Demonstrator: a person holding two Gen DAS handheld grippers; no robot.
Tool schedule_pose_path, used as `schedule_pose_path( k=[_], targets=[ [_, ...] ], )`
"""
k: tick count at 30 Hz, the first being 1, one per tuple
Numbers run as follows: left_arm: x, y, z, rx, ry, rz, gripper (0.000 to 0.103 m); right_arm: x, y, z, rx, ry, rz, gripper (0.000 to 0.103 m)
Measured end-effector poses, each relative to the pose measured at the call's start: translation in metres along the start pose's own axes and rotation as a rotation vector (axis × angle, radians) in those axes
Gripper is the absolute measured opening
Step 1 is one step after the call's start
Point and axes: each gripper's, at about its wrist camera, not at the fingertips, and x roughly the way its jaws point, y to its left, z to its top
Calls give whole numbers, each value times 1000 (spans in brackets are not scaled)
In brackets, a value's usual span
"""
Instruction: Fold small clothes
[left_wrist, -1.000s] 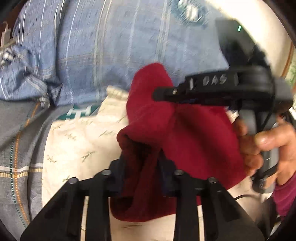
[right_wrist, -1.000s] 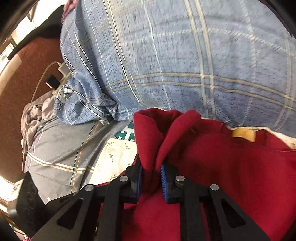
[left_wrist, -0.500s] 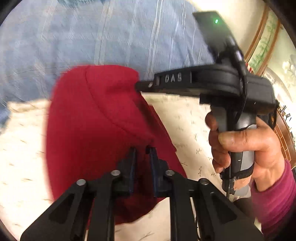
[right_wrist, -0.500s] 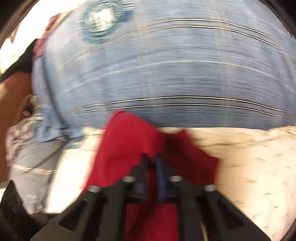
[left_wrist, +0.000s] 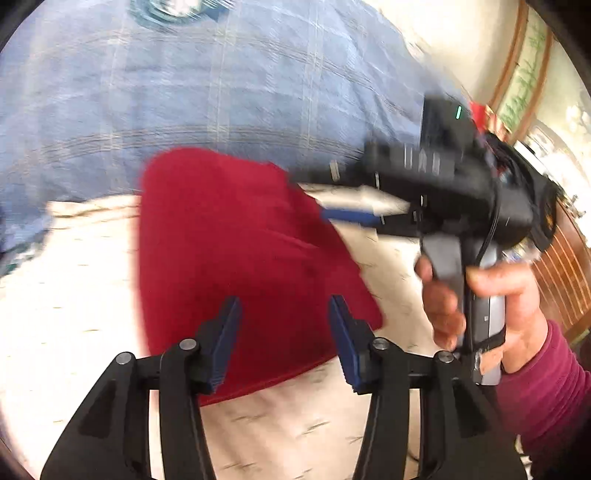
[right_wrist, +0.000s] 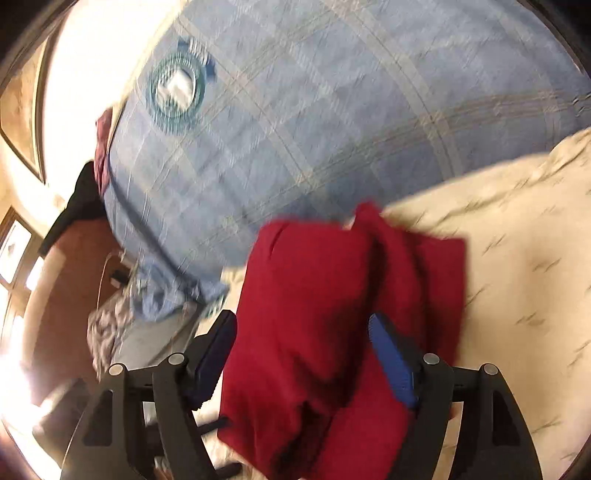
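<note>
A dark red garment (left_wrist: 236, 254) lies folded on a cream patterned sheet (left_wrist: 74, 295). My left gripper (left_wrist: 284, 328) is open just above its near edge, holding nothing. In the right wrist view the red garment (right_wrist: 332, 314) lies between the open jaws of my right gripper (right_wrist: 303, 343), which holds nothing. The right gripper also shows in the left wrist view (left_wrist: 369, 206), blurred, at the garment's far right edge with its jaws apart.
A big blue plaid quilt (left_wrist: 221, 92) is heaped behind the garment. The cream sheet (right_wrist: 517, 277) spreads to the right. Grey striped cloth (right_wrist: 147, 332) and a brown floor (right_wrist: 66, 277) lie at the left. A wooden bed frame (left_wrist: 569, 266) is at the right.
Both grippers were shut on the red garment and carried it over into a fold. Both have now opened and let it go, and it lies flat on the sheet.
</note>
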Motion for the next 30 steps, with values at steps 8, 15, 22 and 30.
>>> schedule_pose_path(
  k=[8, 15, 22, 30],
  targets=[
    [-8, 46, -22, -89, 31, 134, 48, 53, 8, -21, -26, 64, -97, 54],
    [-16, 45, -16, -114, 10, 132, 48, 11, 40, -18, -234, -31, -136, 23],
    [13, 29, -5, -92, 38, 134, 48, 5, -6, -3, -176, 4, -265, 24],
    [26, 18, -3, -49, 35, 193, 55, -34, -10, -6, -129, -104, -298, 43]
  ],
)
